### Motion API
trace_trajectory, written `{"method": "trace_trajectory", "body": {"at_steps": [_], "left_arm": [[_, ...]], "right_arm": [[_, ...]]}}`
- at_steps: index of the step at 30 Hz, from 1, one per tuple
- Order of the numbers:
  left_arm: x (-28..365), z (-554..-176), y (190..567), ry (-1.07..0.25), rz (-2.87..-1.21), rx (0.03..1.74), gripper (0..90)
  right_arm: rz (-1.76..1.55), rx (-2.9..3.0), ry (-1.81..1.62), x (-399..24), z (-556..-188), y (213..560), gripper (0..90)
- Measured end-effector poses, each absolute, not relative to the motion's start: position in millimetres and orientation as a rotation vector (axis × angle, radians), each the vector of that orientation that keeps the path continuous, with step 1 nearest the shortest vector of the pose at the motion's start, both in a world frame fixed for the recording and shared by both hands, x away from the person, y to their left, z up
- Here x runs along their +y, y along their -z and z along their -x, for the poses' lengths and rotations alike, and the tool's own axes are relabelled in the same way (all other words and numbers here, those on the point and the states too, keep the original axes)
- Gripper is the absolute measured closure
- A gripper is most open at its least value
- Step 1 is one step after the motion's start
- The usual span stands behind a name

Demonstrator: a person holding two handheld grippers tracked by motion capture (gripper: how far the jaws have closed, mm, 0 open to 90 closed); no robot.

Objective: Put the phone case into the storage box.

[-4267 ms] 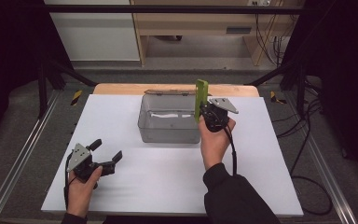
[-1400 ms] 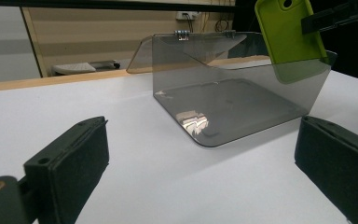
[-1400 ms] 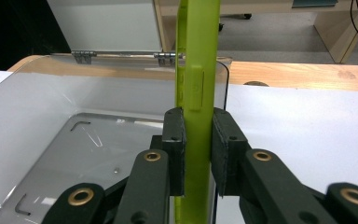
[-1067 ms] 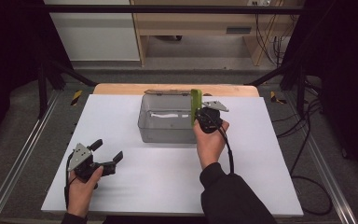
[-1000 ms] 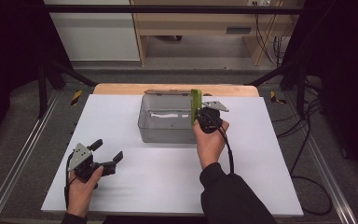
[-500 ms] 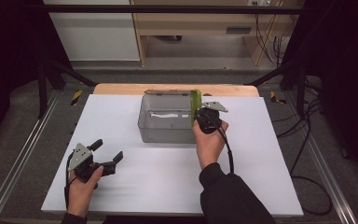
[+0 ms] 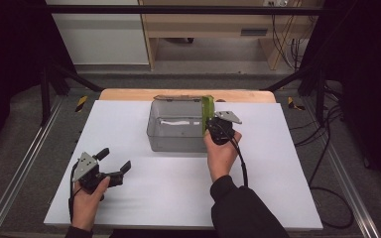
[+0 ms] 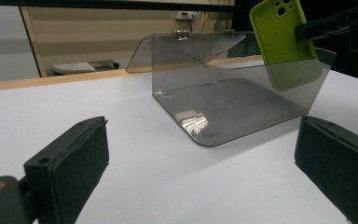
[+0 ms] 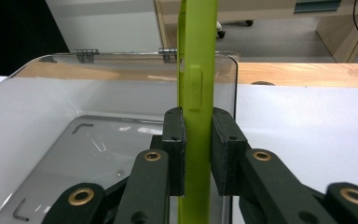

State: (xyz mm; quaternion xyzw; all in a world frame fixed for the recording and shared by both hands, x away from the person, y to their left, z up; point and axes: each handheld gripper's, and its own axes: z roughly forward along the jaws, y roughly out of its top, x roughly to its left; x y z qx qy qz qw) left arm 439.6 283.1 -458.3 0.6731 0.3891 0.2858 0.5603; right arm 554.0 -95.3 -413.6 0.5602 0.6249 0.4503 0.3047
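Green phone case [image 9: 196,93], edge-on and upright, clamped between the pads of the right gripper [image 9: 197,154]. High view puts the right gripper [image 7: 213,130] at the right rim of the box [image 7: 173,141], with the case [image 7: 208,106] standing against that wall. Seen from the left gripper view, the case [image 8: 282,35] has its lower part dipped inside the box [image 8: 223,88], behind the smoky wall; camera cut-out at the top; the other gripper's black jaw grips it from the right side.

Box: clear grey plastic, open on top, lid [image 7: 176,97] folded back on hinges at the far side. Floor of the box bare apart from reflections. It sits mid-table, towards the far edge.

Left gripper [image 7: 110,163] near the front left of the white table [image 7: 278,198], well apart from the box. Jaws spread wide, nothing between them; its pads [image 8: 74,158] frame bare tabletop. Hand wraps the gripper body.

Wooden strip [image 7: 129,94] runs along the table's far edge.
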Motion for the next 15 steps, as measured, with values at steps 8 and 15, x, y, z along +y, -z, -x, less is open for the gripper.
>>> {"method": "trace_trajectory", "body": {"at_steps": [8,15], "left_arm": [[283.0,-439.6,458.2,-0.671,-1.583,0.917,2.7],[283.0,-439.8,458.3,-0.671,-1.588,0.916,2.7]], "right_arm": [[-1.471,1.651,-1.205,-90.7,-553.1,414.5,77.5],[-1.475,1.646,-1.205,-89.9,-552.5,415.6,77.5]]}}
